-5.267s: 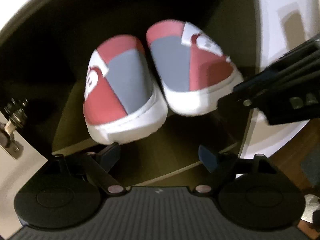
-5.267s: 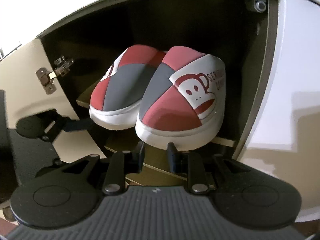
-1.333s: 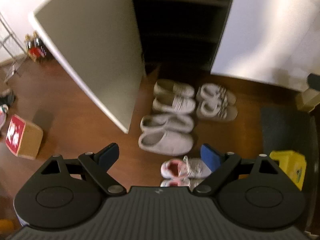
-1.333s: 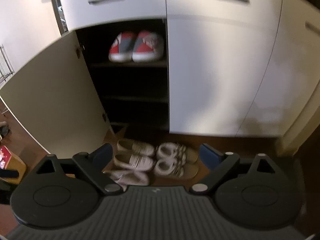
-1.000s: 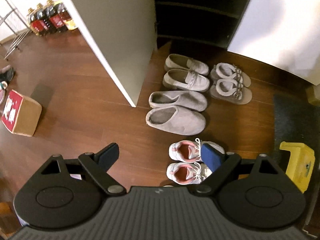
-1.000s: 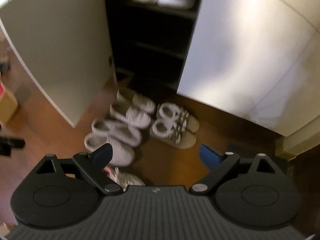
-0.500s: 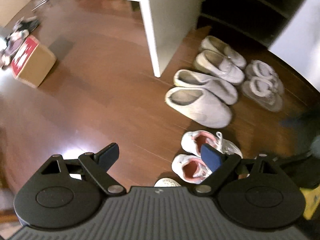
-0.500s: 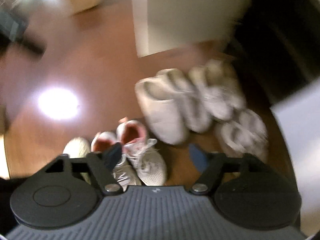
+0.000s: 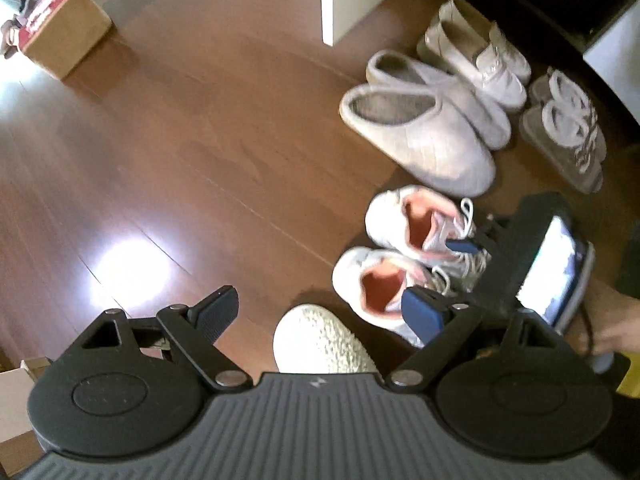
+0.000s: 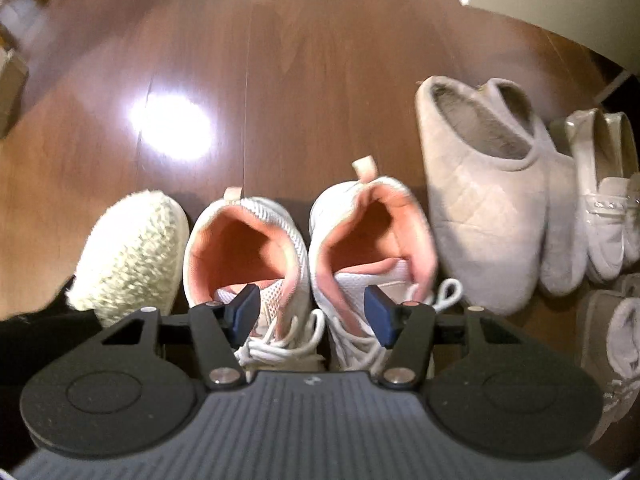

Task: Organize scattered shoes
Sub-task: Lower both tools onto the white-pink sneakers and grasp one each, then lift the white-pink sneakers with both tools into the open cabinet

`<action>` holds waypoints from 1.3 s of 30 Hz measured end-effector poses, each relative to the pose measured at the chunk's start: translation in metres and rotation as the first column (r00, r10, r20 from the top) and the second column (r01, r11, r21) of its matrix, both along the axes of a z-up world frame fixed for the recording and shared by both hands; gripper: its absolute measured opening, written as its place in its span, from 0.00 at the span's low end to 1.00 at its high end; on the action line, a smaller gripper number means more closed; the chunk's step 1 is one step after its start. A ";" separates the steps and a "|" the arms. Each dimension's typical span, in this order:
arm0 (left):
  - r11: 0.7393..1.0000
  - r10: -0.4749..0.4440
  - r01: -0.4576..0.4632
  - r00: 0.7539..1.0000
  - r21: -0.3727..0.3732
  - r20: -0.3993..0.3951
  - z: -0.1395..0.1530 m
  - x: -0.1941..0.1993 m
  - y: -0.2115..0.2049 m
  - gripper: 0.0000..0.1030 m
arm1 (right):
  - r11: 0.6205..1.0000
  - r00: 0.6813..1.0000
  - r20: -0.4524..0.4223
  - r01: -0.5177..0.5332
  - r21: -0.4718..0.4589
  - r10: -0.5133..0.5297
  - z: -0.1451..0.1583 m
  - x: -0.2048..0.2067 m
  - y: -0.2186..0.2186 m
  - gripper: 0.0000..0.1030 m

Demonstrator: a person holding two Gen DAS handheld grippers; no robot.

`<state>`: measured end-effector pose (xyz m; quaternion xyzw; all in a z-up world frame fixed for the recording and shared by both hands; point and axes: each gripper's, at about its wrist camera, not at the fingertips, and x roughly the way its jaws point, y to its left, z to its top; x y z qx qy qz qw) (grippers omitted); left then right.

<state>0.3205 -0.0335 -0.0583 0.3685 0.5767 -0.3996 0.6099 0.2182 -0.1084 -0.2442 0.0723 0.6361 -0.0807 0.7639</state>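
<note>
Right wrist view: the right hand-held gripper point(image 10: 310, 312) points down over 2 white sneakers with pink lining point(image 10: 304, 240), which stand side by side on the wooden floor point(image 10: 280, 60). Their long axes run parallel; heel tabs lie toward the top of this view, laces and toes toward the camera body. 1 blue pad sits inside the collar of the left-hand sneaker, the other inside the collar of the right-hand one, so the 2 adjoining inner walls lie between the jaws. The jaws are closing; the pads do not visibly press on the walls.

A fuzzy cream slipper on a foot point(image 10: 128, 256) stands just beside the sneakers. On the other side lie 2 grey quilted slippers point(image 10: 480, 204), then white loafers point(image 10: 608, 200) and grey sandals point(image 10: 616, 344), each pair parallel to the sneakers.

Left wrist view: the left hand-held gripper point(image 9: 320, 316) has its jaws wide apart with nothing between them, above bare floor and the slipper toe. From here the sneakers' toes point right, toward the right hand-held gripper and the lit phone screen point(image 9: 556, 268) on it. A cardboard box point(image 9: 60, 40) stands well apart at upper left; the edge of a white cabinet door point(image 9: 360, 0) stands near the loafers.
</note>
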 end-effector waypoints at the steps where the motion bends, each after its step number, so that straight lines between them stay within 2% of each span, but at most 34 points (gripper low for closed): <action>1: 1.000 0.001 -0.001 1.000 0.003 -0.003 -0.002 0.001 0.002 0.88 | 1.000 1.000 -0.007 -0.010 -0.008 0.009 -0.005 0.002 0.002 0.46; 4: 1.000 0.015 -0.014 1.000 0.009 -0.024 -0.007 0.008 0.007 0.88 | 0.999 0.998 -0.053 -0.032 -0.026 0.030 -0.024 0.012 0.001 0.34; 10: 1.000 0.022 -0.022 0.999 0.009 -0.034 -0.017 0.017 0.008 0.88 | 0.998 0.979 -0.197 -0.051 0.033 0.056 -0.066 0.032 -0.011 0.29; 12: 1.000 0.020 -0.020 0.999 0.013 -0.041 -0.019 0.017 0.006 0.88 | 0.999 0.978 -0.203 -0.047 0.021 0.050 -0.074 0.029 -0.009 0.30; 13: 1.000 0.018 -0.017 0.999 0.014 -0.046 -0.020 0.016 0.004 0.88 | 0.999 0.980 -0.195 -0.044 0.016 0.047 -0.074 0.026 -0.008 0.28; 14: 1.000 0.011 -0.011 0.999 0.013 -0.043 -0.018 0.015 0.002 0.88 | 0.999 0.982 -0.183 -0.039 0.016 0.042 -0.073 0.023 -0.008 0.23; 18: 1.000 -0.019 0.019 0.999 0.000 -0.028 -0.008 0.009 -0.006 0.88 | 0.994 0.990 -0.108 0.095 0.043 -0.090 -0.041 -0.005 -0.031 0.21; 21: 0.999 -0.051 0.050 0.999 -0.018 -0.015 0.009 -0.002 -0.019 0.88 | 0.960 0.962 -0.077 0.267 0.089 -0.260 -0.009 -0.023 -0.064 0.20; 22: 0.998 -0.062 0.062 0.998 -0.022 -0.011 0.014 -0.006 -0.024 0.87 | 0.936 0.941 -0.068 0.337 0.105 -0.331 0.005 -0.030 -0.079 0.20; 24: 0.995 -0.091 0.091 0.996 -0.040 0.002 0.027 -0.015 -0.036 0.87 | 0.865 0.875 -0.047 0.484 0.132 -0.482 0.037 -0.045 -0.116 0.20; 26: 0.990 -0.121 0.122 0.992 -0.065 0.017 0.041 -0.023 -0.047 0.87 | 0.760 0.770 -0.015 0.631 0.156 -0.637 0.078 -0.063 -0.161 0.20; 27: 0.986 -0.142 0.144 0.989 -0.086 0.027 0.052 -0.031 -0.059 0.87 | 0.735 0.744 -0.001 0.661 0.155 -0.669 0.091 -0.069 -0.172 0.20; 29: 0.976 -0.175 0.179 0.984 -0.122 0.045 0.071 -0.042 -0.077 0.87 | 0.645 0.646 0.050 0.749 0.154 -0.762 0.136 -0.088 -0.212 0.21; 31: 0.965 -0.200 0.208 0.978 -0.159 0.062 0.087 -0.051 -0.092 0.88 | 0.561 0.546 0.132 0.816 0.141 -0.827 0.195 -0.106 -0.258 0.21; 32: 0.951 -0.221 0.234 0.972 -0.201 0.084 0.101 -0.061 -0.109 0.88 | 0.519 0.494 0.179 0.844 0.134 -0.851 0.227 -0.114 -0.283 0.21; 33: 0.940 -0.235 0.252 0.967 -0.229 0.100 0.109 -0.066 -0.120 0.88 | 0.488 0.456 0.218 0.863 0.128 -0.863 0.253 -0.120 -0.302 0.21; 35: 0.921 -0.253 0.279 0.959 -0.272 0.128 0.118 -0.076 -0.141 0.88 | 0.458 0.415 0.274 0.882 0.115 -0.868 0.288 -0.124 -0.331 0.21; 37: 0.889 -0.270 0.308 0.950 -0.338 0.155 0.121 -0.087 -0.169 0.88 | 0.427 0.374 0.336 0.899 0.097 -0.864 0.326 -0.124 -0.371 0.21; 39: 0.863 -0.288 0.331 0.943 -0.381 0.166 0.116 -0.094 -0.194 0.88 | 0.384 0.334 0.363 0.920 0.074 -0.870 0.342 -0.119 -0.415 0.22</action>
